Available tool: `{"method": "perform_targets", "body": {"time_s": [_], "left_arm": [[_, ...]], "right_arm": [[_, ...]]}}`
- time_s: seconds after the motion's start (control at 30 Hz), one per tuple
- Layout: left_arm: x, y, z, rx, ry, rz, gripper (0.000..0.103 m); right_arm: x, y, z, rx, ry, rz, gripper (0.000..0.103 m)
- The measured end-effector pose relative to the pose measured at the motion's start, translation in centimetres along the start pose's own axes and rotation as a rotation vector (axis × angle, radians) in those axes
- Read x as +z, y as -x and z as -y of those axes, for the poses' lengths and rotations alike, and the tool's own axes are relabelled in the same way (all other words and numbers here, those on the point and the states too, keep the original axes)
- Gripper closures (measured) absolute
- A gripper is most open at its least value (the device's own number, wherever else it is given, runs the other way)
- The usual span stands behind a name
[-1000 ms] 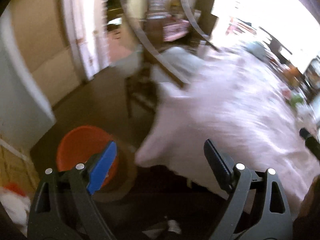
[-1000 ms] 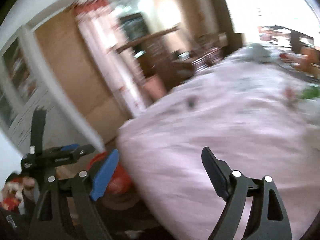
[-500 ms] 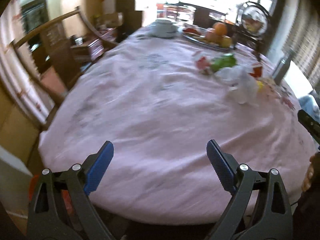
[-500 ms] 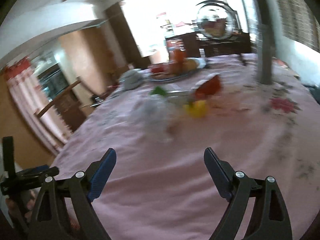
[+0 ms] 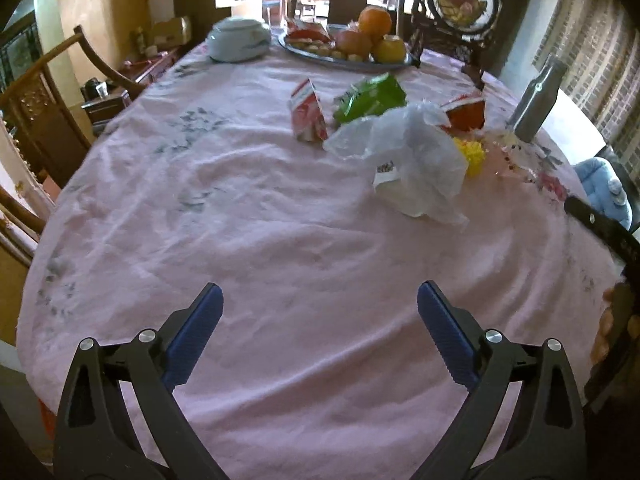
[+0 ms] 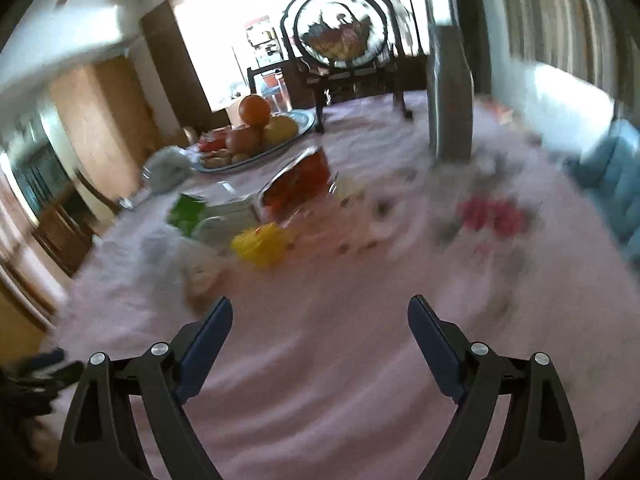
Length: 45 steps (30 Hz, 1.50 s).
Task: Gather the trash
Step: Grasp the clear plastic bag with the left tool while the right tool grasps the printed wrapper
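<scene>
Pink cloth [image 5: 260, 240] with faint flower prints covers the whole round table, and over its near edge the left gripper [image 5: 320, 312] hangs with its blue-padded jaws spread wide, having just opened a little further, with only bare cloth between them. At the far left a wooden chair [image 5: 48, 92] stands against the table's rim, and a pale lidded tureen [image 5: 239, 39] sits at the back. Beside it to the right a metal platter [image 5: 348, 58] carries oranges and small snacks. The trash lies in a loose cluster right of centre, well apart from the left gripper: a red-and-white carton [image 5: 308, 114], a green wrapper [image 5: 370, 98] just beside it, a crumpled white plastic bag [image 5: 412, 156] in front of both, a red packet [image 5: 466, 112] and a yellow crumpled piece [image 5: 472, 154] touching the bag's right side. Further right a grey metal bottle [image 5: 538, 98] stands upright (a round framed ornament behind it). The right gripper [image 6: 320, 322], seen in its own blurred view, is likewise wide with nothing between its jaws, and the yellow piece lies nearest ahead of it.
</scene>
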State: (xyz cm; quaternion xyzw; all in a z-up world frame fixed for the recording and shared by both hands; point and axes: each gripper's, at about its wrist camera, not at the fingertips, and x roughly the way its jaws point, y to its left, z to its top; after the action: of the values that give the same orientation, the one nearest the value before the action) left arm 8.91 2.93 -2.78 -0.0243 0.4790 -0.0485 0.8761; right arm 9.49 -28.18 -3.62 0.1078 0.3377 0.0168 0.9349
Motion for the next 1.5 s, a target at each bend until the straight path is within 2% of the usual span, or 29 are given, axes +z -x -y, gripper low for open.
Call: {"method": "perform_targets", "body": {"time_s": [0.23, 0.33, 0.57, 0.63, 0.67, 0.7, 0.77, 0.8, 0.87, 1.07, 1.27, 1.33, 1.5], "left_arm": [[0.2, -2.6, -0.3, -0.012, 0.005, -0.067, 0.009], [0.3, -3.0, -0.8, -0.012, 0.014, -0.078, 0.009], [0.3, -3.9, -1.6, -0.013, 0.032, -0.111, 0.009], [0.3, -3.9, -1.7, -0.012, 0.037, -0.113, 0.009], [0.3, -3.9, -1.8, -0.011, 0.04, -0.113, 0.009], [0.3, -4.0, -1.8, -0.009, 0.041, -0.115, 0.009], [0.3, -4.0, -1.8, -0.01, 0.04, -0.119, 0.009], [0.4, -4.0, -1.7, -0.009, 0.039, -0.12, 0.009], [0.5, -3.8, -1.4, -0.005, 0.033, -0.118, 0.009], [1.7, -2.9, 0.4, -0.005, -0.016, -0.079, 0.009], [5.0, -2.0, 2.4, 0.007, -0.038, 0.018, 0.009], [6.5, -2.3, 3.1, 0.021, -0.052, 0.038, 0.009], [9.0, -4.0, 4.6, 0.055, -0.096, 0.036, 0.009]], "right_arm": [[1.7, -4.6, -3.8, -0.098, 0.279, -0.044, 0.018], [2.1, -6.2, -4.6, -0.097, 0.324, -0.068, 0.021], [3.1, -9.2, -6.2, -0.129, 0.404, -0.081, 0.023], [3.3, -10.0, -6.3, -0.153, 0.422, -0.093, 0.03], [3.4, -10.7, -6.4, -0.169, 0.434, -0.109, 0.038], [3.4, -11.1, -6.3, -0.175, 0.437, -0.121, 0.052], [3.4, -11.7, -5.7, -0.186, 0.417, -0.154, 0.063], [3.4, -11.6, -5.4, -0.182, 0.397, -0.151, 0.076], [3.6, -10.9, -4.5, -0.164, 0.341, -0.143, 0.083], [3.6, -6.1, -1.8, -0.063, 0.157, -0.054, 0.085], [2.4, -2.7, -0.1, 0.06, 0.021, 0.043, 0.085], [2.2, -3.1, 0.5, 0.082, 0.0, 0.046, 0.085], [1.5, -4.6, 1.6, 0.123, -0.018, -0.013, 0.085]]}}
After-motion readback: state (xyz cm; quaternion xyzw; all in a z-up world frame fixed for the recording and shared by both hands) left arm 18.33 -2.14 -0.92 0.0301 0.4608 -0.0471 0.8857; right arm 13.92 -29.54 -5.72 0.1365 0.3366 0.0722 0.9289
